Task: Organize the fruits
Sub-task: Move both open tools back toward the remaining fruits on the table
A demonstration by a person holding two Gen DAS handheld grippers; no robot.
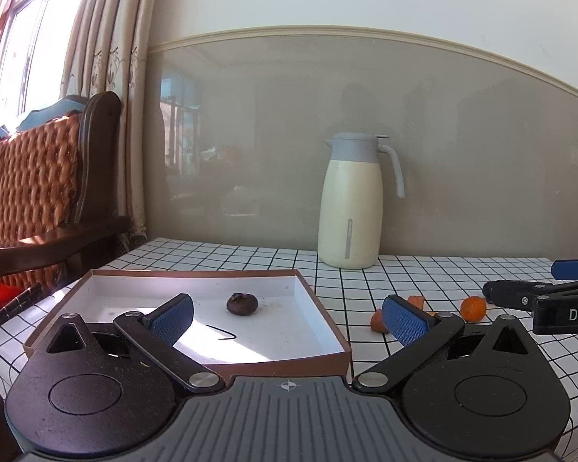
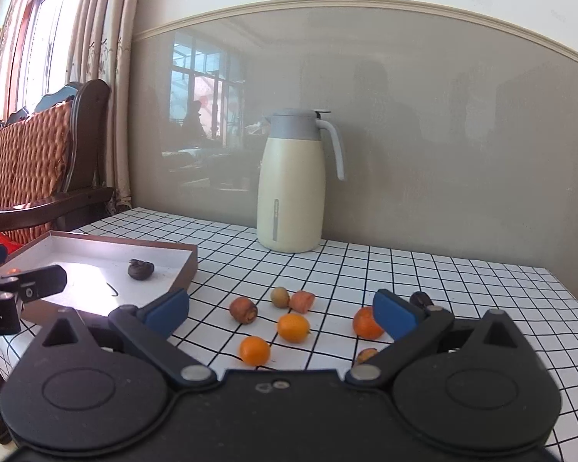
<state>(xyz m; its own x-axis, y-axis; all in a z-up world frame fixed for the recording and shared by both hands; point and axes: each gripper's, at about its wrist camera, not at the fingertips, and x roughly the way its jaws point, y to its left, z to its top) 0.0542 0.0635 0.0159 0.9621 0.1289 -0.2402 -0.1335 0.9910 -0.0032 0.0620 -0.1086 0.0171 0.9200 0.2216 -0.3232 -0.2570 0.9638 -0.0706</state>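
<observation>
— Fingers (image 2: pixel 395 317) on the right gripper (image 2: pixel 281 317) are spread wide with nothing between them, and the same goes for the left gripper (image 1: pixel 289 317): both apart, both empty.

— Where's the fruit, then?

— Mostly loose on the checked desk (image 2: pixel 404 269), straight ahead of the right gripper. Two small oranges sit between its fingers as I look along them: the near orange (image 2: pixel 254 350) and another orange (image 2: pixel 293 328) just beyond it. A third orange (image 2: pixel 366 322) lies against the right-hand finger, and a brownish fruit (image 2: pixel 244 309), a green one (image 2: pixel 280 297) and a reddish piece (image 2: pixel 303 301) lie farther back.

— And the tray?

— That shallow box (image 1: pixel 320 300) is off to the left, directly under the left gripper, holding one dark fruit (image 1: pixel 242 303) already.

— So which hand goes?

— I'd say the right; the near orange is dead ahead and low, and being round it has no long axis to line up with. Afterwards it has to travel left to the box, with the thermos jug (image 2: pixel 291 181) well behind and out of the way.
</observation>
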